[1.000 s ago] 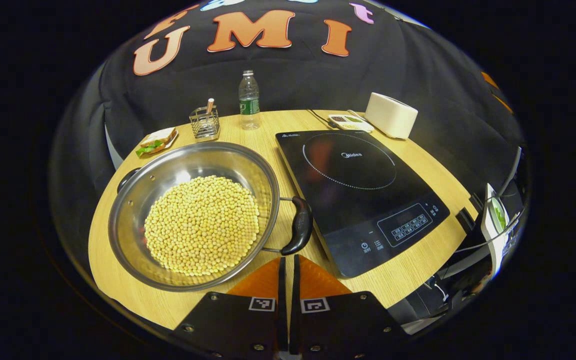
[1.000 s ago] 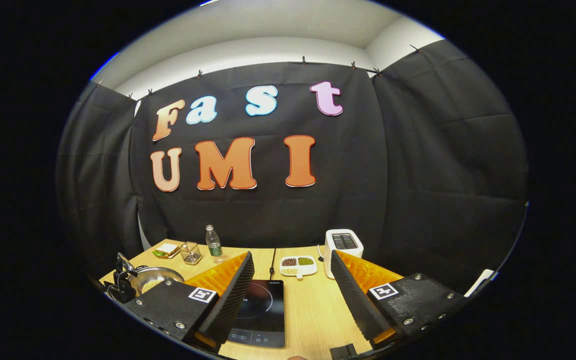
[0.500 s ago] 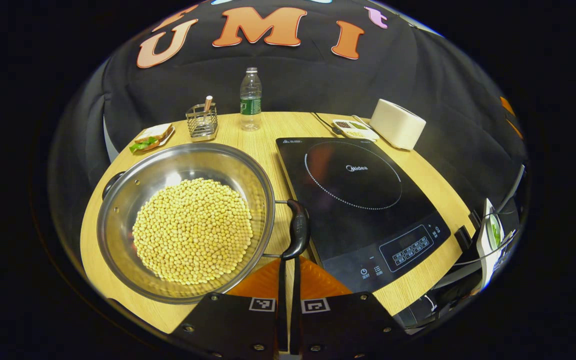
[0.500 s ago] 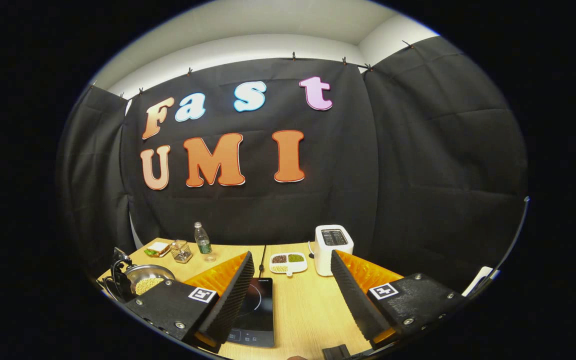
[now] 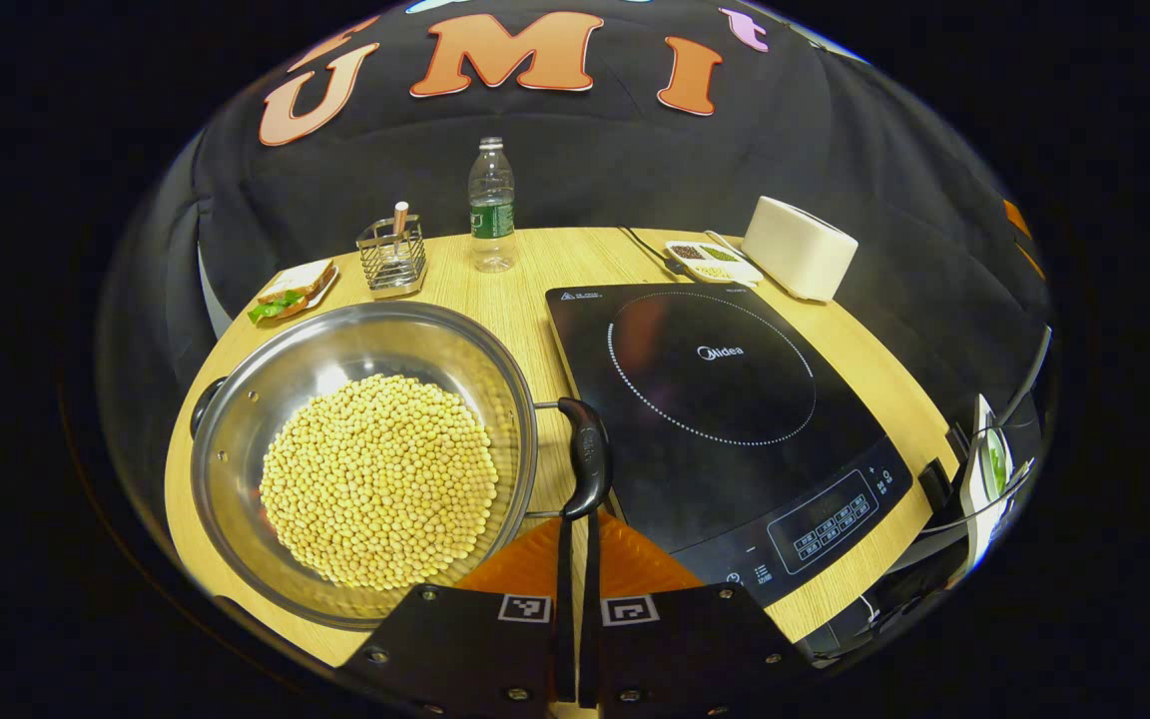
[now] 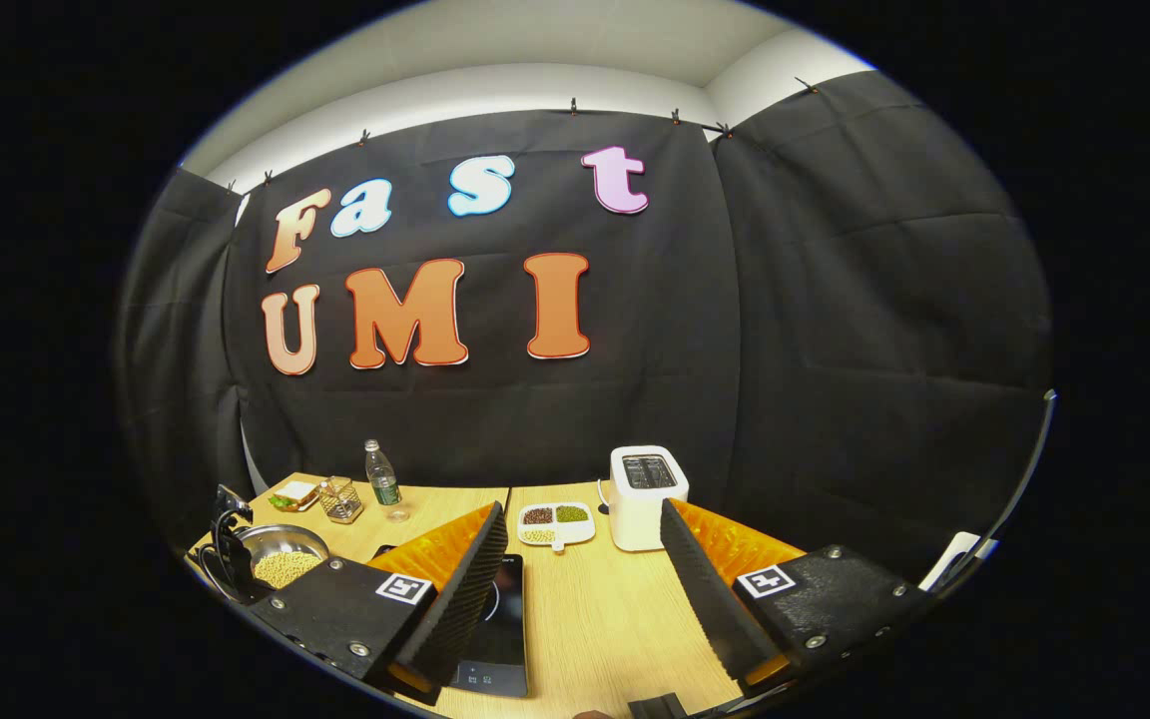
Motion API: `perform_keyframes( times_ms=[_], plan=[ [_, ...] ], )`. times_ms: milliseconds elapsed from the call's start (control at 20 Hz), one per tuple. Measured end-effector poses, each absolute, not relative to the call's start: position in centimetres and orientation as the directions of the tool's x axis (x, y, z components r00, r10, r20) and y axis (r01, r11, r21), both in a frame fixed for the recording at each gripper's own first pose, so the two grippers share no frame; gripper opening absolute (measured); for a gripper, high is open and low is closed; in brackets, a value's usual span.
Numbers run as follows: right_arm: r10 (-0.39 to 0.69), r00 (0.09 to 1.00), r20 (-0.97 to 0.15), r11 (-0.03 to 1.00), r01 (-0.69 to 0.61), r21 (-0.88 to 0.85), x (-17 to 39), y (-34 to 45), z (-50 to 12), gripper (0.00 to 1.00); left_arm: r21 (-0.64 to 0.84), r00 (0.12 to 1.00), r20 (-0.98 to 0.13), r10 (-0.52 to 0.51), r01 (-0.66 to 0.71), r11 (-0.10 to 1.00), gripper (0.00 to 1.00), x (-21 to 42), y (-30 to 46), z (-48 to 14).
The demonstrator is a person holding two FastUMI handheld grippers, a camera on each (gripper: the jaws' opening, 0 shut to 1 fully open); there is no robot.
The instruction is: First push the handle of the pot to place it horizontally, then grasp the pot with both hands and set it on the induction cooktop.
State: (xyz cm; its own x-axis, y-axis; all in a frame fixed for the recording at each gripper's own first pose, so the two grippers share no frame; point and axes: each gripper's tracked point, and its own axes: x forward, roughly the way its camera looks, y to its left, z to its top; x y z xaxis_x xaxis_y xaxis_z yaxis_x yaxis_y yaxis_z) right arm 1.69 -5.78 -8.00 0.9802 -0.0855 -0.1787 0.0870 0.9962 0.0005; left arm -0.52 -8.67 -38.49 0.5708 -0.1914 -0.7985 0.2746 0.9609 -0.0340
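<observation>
Hidden: in the left gripper view my left gripper [image 5: 576, 524] covers the near rim of the pot [image 5: 236, 419], and the near end of the black handle [image 5: 585, 467] meets my fingertips; contact I cannot confirm. The pot's far-left handle [image 5: 204, 404] is cut to a dark stub behind the rim. In the right gripper view the pot [image 6: 281, 544] is small at far left, partly behind a dark object I cannot identify.
Left jaws: together, just a thin slit between the fingers, nothing between them.
Right jaws: my right gripper [image 6: 583, 574] wide apart, empty, above the table [image 6: 595, 619].
Pot: on the wooden table [image 5: 525, 260], left of the induction cooktop [image 5: 725, 409] and off it; right handle lies between the pot's rim and the cooktop's left edge.
Counts: one pot, two handles; one cooktop; one water bottle [image 5: 492, 205]; one wire holder [image 5: 391, 258]; one toaster [image 5: 799, 248]; one sandwich [image 5: 287, 292]; one divided dish [image 5: 713, 257].
Containers: pot holds a heap of yellow beans [image 5: 375, 479]; wire holder holds one upright stick-like item; divided dish has three compartments [image 6: 555, 522] with dark, green and pale grains.
</observation>
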Motion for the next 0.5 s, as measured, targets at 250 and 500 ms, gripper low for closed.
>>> perform_keyframes(
  times_ms=[250, 500],
  plan=[
    [-0.095, 0.977, -0.193, 0.995, 0.096, -0.003, 2.7, -6.1, -8.8, 0.95, -0.039, 0.569, -0.798, -0.199, 0.281, 0.959, 0.03, 0.8, -8.9, -38.7],
    [-0.104, 0.972, -0.212, 0.994, 0.107, 0.005, 3.9, -6.5, -9.9, 0.95, -0.030, 0.574, -0.794, -0.200, 0.292, 0.956, 0.02, 2.4, -9.3, -39.0]
  ],
)
